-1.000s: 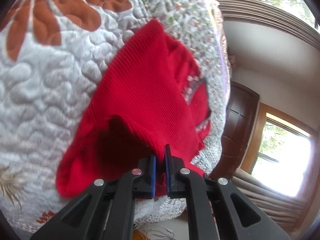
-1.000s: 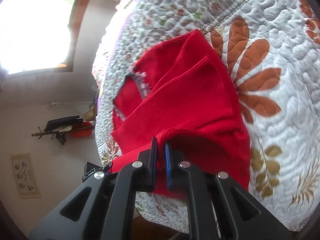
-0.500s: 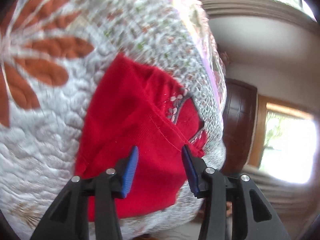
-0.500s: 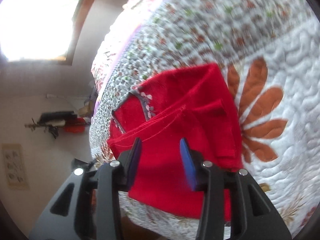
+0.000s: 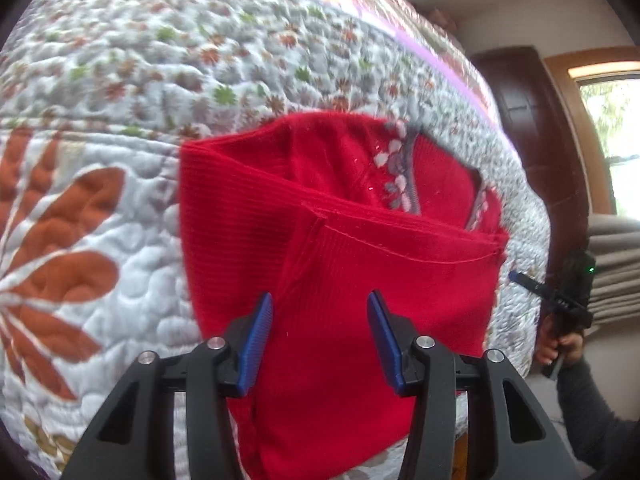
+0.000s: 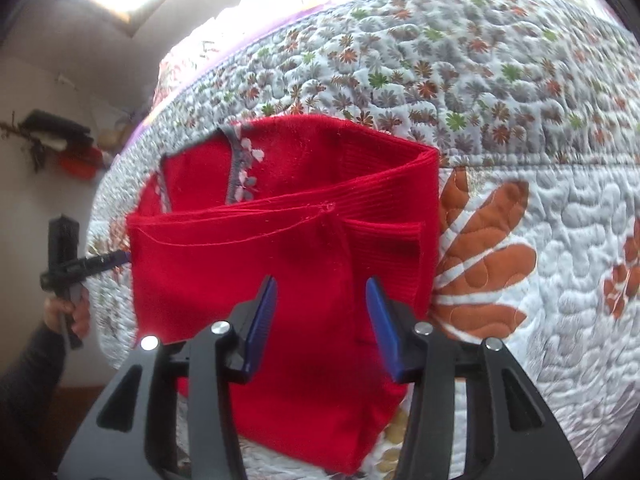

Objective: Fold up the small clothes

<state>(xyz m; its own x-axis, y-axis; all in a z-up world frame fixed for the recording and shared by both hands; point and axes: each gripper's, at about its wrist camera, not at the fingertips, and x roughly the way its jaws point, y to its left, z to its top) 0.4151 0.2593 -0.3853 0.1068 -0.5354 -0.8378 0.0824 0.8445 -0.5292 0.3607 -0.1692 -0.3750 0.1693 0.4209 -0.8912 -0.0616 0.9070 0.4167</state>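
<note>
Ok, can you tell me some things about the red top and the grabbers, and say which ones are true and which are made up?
1. The left hand-held gripper is open, with nothing between its blue pads. True.
2. The right hand-held gripper is pinching the red top. False: it is open too, and its pads hold no cloth.
3. The red top lies folded on a flowery quilt. True.
4. The quilt is plain blue. False: it is pale, with small flowers and big orange leaves.
5. The top has a grey trim with pale flowers. True.
</note>
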